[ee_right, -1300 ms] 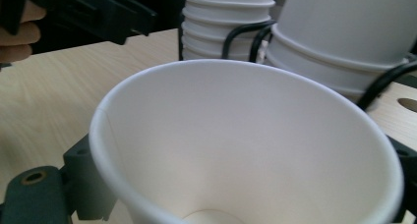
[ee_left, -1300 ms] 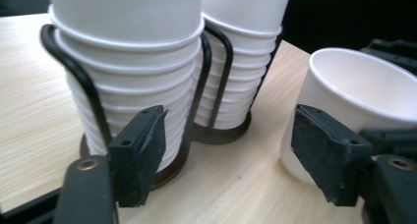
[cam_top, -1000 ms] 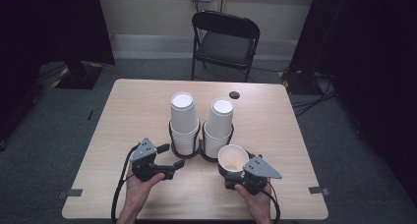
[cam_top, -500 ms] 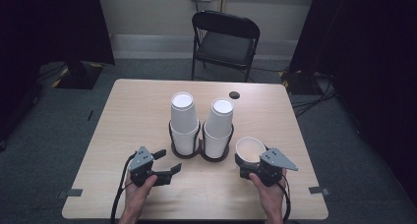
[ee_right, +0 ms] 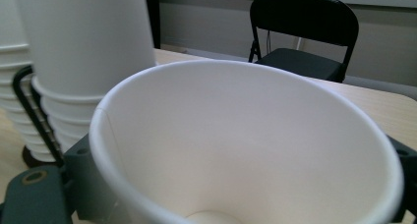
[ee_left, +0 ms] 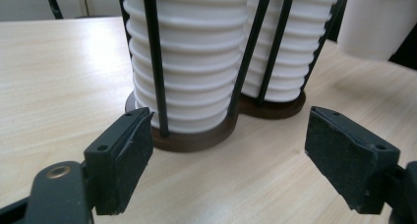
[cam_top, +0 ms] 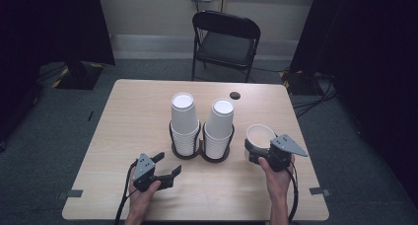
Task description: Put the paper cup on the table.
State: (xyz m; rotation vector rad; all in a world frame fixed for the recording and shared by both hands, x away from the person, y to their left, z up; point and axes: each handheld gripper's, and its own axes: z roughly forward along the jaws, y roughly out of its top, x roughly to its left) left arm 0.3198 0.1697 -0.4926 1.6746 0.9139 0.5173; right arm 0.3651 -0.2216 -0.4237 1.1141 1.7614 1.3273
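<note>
pale wood-grain table (cam_top: 133, 111), rectangular with rounded corners, matte laminate. near its middle a black wire cup holder (cam_top: 201, 147), two round dark bases joined side by side, thin upright rods rising from them. each ring carries a stack of white paper cups set upside down: left stack (cam_top: 185, 121), right stack (cam_top: 219, 126), both tapering upward to flat bottoms, rolled rims forming stepped ridges down the sides; in the left gripper view those ridges read as smooth rounded bands behind the rods. left gripper (cam_top: 166, 167) sits low near the table's front edge, just in front of the holder's left base, jaws spread wide and holding nothing; the pads (ee_left: 129, 155) are flat, dark, slightly grainy rubber on black plastic fingers. right gripper (cam_top: 252, 152) is right of the holder, jaws pinching a single white paper cup (cam_top: 260, 136) by its sides, mouth up and tilted toward the camera, apart from the stacks; whether its base touches the table i cannot tell. in the right gripper view the cup's interior (ee_right: 255, 150) is smooth, matte, conical, with a thin rolled rim and a faint side seam. small dark round disc (cam_top: 235, 95) lies near the table's far edge. black folding chair (cam_top: 224, 40), metal frame, padded seat, stands beyond the table on grey carpet.
</note>
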